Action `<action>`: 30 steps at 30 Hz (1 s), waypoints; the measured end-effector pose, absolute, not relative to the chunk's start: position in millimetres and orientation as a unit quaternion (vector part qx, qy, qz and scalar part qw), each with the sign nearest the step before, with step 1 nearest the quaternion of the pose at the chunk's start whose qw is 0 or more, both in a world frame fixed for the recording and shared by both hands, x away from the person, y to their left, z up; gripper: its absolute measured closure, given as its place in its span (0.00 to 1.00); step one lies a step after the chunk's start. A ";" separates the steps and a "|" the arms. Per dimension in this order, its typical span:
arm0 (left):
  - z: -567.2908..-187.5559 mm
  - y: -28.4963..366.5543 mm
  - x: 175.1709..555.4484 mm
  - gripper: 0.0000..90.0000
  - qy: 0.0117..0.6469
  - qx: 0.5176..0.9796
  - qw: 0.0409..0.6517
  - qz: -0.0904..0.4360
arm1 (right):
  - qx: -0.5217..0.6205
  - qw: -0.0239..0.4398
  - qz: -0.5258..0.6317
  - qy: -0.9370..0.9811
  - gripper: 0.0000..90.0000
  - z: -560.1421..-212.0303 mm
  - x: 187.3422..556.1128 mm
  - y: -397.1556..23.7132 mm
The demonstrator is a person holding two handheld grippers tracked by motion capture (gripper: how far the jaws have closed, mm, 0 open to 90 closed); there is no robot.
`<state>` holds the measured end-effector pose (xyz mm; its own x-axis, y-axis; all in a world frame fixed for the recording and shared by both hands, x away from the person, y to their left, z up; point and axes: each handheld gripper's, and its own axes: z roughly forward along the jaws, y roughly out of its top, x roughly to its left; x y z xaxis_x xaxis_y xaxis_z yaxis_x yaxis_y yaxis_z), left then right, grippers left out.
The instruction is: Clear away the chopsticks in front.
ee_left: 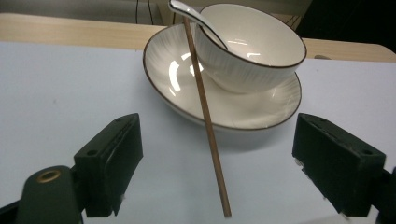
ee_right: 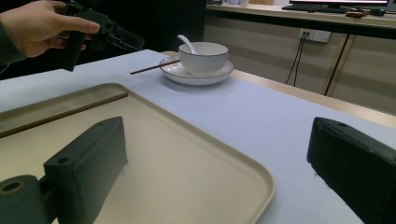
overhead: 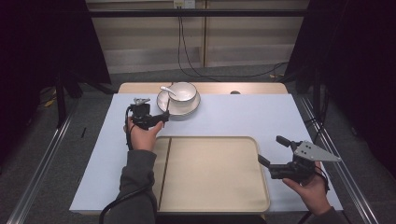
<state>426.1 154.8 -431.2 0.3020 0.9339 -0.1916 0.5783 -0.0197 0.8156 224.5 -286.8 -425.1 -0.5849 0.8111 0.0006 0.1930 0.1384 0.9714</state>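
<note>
The left tool [ee_left: 219, 172] has its two black jaws spread wide, and nothing is squeezed between them. A thin brown chopstick [ee_left: 205, 116] stands in the gap, not touching either jaw. Its near tip rests on the counter [ee_left: 56, 93] just in front of the tool, and its far end leans up on the plate [ee_left: 163, 79]. A bowl [ee_left: 261, 51] with a white spoon [ee_left: 196, 18] sits on that plate, straight ahead of the tool.

The right tool [overhead: 273, 151] is open too and holds nothing. It waits over the right edge of the tan tray [overhead: 215, 172]. Another chopstick [overhead: 164, 172] lies in the tray on its left side.

I think the step now is picking up the leaning chopstick. It may have just been set down, though; it is hard to tell. Next, the left tool should close gently on the stick, then lift it.
</note>
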 end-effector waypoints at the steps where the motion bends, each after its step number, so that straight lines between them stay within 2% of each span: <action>1: -431.2 154.8 426.1 0.17 0.553 0.683 0.429 0.207 | 0.359 0.281 0.550 0.700 0.05 -425.1 224.5 -286.8; 9: -433.5 146.6 457.2 0.19 0.552 0.691 0.417 0.208 | 0.358 0.281 0.551 0.699 0.05 -424.9 224.5 -286.6; 14: -437.7 143.4 475.4 0.31 0.556 0.696 0.400 0.213 | 0.355 0.280 0.553 0.699 0.05 -424.7 224.6 -287.0; 21: -447.7 142.1 493.6 0.56 0.557 0.708 0.385 0.200 | 0.357 0.279 0.550 0.701 0.05 -425.2 225.3 -287.7; 23: -449.7 142.4 497.9 0.58 0.558 0.711 0.380 0.198 | 0.360 0.278 0.552 0.699 0.05 -425.1 225.3 -287.2; 24: -451.0 141.5 500.8 0.64 0.559 0.711 0.382 0.190 | 0.359 0.278 0.551 0.700 0.05 -425.4 225.5 -287.1; 28: -452.1 138.0 504.5 0.66 0.554 0.715 0.384 0.185 | 0.356 0.273 0.549 0.706 0.05 -425.3 225.8 -287.9; 30: -452.8 134.7 507.6 0.70 0.551 0.721 0.377 0.185 | 0.359 0.277 0.550 0.702 0.05 -425.7 226.3 -286.8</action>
<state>507.6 134.7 -452.8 0.3236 0.9344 -0.1487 0.6554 -0.1080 0.7475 226.3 -286.8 -425.7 -0.5884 0.8086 0.0055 0.1989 0.1381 0.9703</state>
